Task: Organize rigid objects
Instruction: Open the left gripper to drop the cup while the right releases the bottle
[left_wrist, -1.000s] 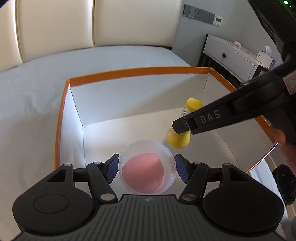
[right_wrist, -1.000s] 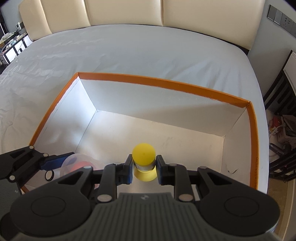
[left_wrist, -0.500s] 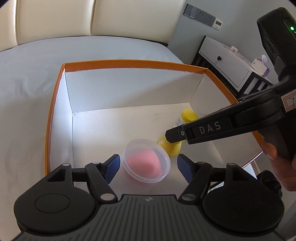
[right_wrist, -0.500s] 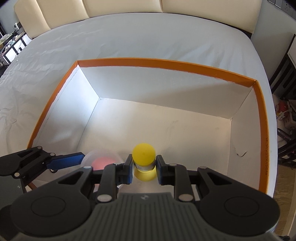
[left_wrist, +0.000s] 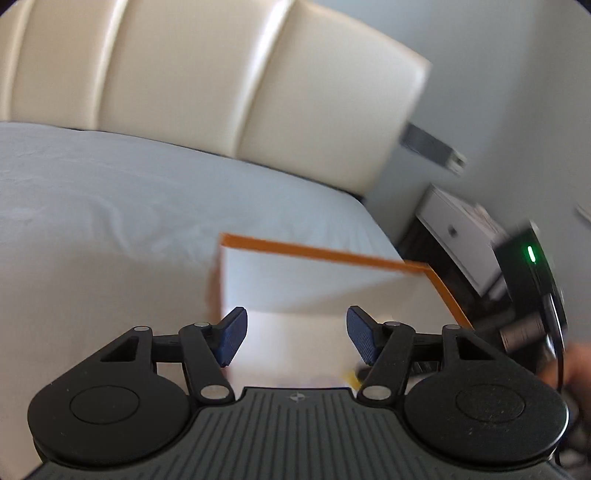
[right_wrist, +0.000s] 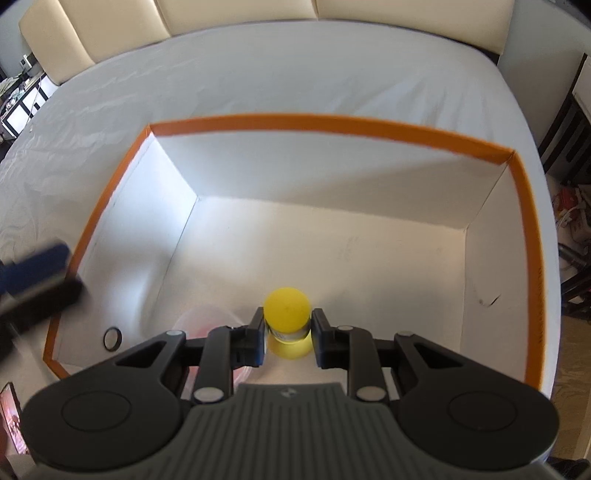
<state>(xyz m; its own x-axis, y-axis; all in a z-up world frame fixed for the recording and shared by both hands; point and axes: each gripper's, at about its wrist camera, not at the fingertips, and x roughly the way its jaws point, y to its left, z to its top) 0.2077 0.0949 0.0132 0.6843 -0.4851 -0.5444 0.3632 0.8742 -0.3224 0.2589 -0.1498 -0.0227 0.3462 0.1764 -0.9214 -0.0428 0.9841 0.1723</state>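
Observation:
A white box with an orange rim (right_wrist: 332, 123) lies on the bed. My right gripper (right_wrist: 288, 328) reaches down into it, shut on a small yellow bottle with a round yellow cap (right_wrist: 286, 306) that stands on the box floor. Beside it on the left, a clear round tub with something pink inside (right_wrist: 207, 319) rests on the floor, half hidden behind my fingers. My left gripper (left_wrist: 295, 338) hovers at the box's near left side (left_wrist: 325, 254); its jaws are closing with nothing between them. It shows as a blue blur (right_wrist: 37, 273) in the right wrist view.
A small dark ring (right_wrist: 112, 338) lies on the box floor near the left wall. The white sheet (right_wrist: 295, 66) spreads around the box, with the cream headboard (left_wrist: 221, 92) behind. A white nightstand (left_wrist: 458, 236) stands right of the bed.
My left gripper has pulled up and back from the clear tub, leaving it on the box floor, and now looks over the box's far rim. The right gripper still holds the yellow bottle.

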